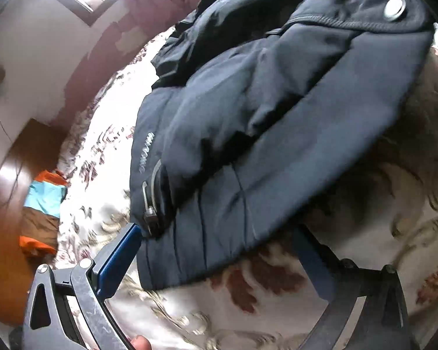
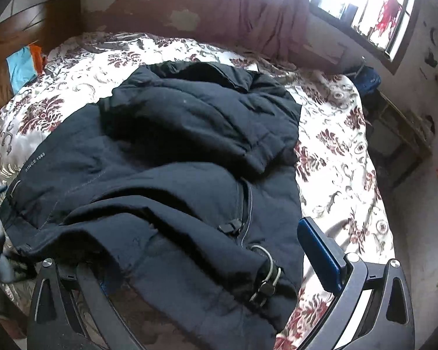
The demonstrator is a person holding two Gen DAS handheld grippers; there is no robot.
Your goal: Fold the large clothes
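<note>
One dark navy padded jacket (image 2: pixel 166 157) lies on the bed's floral bedspread (image 2: pixel 335 151), partly folded, its long axis running from the near edge toward the curtain (image 2: pixel 248 11). The left hand-held gripper (image 1: pixel 219 259) is spread wide, the jacket hem lying between its two blue pads (image 1: pixel 119 259). The right hand-held gripper (image 2: pixel 207 268) is also spread, jacket fabric draped between its fingers. One zipper pull (image 1: pixel 150 215) shows at the hem
</note>
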